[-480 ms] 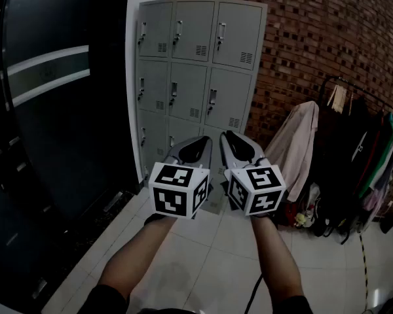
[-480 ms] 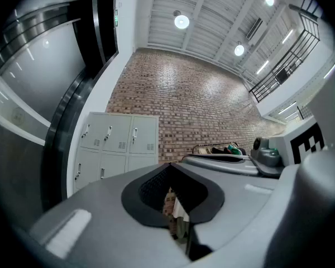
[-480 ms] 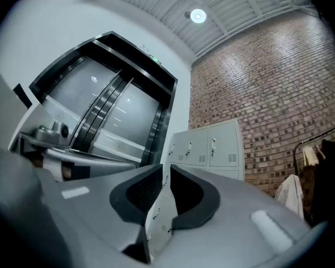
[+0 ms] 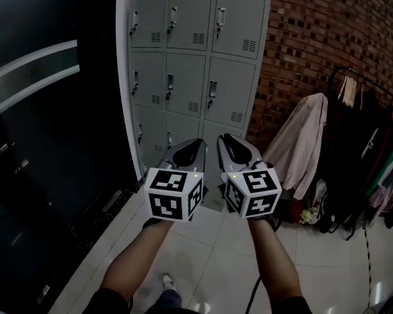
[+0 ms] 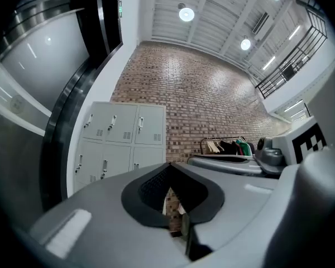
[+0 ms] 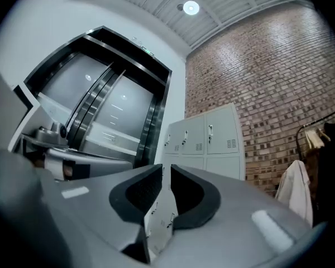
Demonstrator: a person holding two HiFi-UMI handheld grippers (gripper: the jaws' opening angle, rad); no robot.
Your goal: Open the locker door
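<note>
A grey bank of lockers [image 4: 190,77] stands against the brick wall ahead, every door closed, each with a small handle on its left side. Both grippers are held side by side in front of it, some way short of the doors. My left gripper [image 4: 200,142] points at the lower lockers, its jaws shut and empty. My right gripper [image 4: 224,138] sits just beside it, jaws together apart from a thin slit, holding nothing. The lockers [image 5: 123,133] show above the shut jaws in the left gripper view. In the right gripper view the lockers [image 6: 206,138] lie beyond the jaws.
A dark glass wall [image 4: 46,110] runs along the left. A clothes rack [image 4: 360,156] hung with garments and a beige coat [image 4: 298,146] stands to the right of the lockers before the brick wall [image 4: 327,38]. My shoe [image 4: 168,282] shows on the pale tiled floor.
The lockers have grown larger and sit higher in the head view, so I have come nearer. Both grippers stay side by side and shut.
</note>
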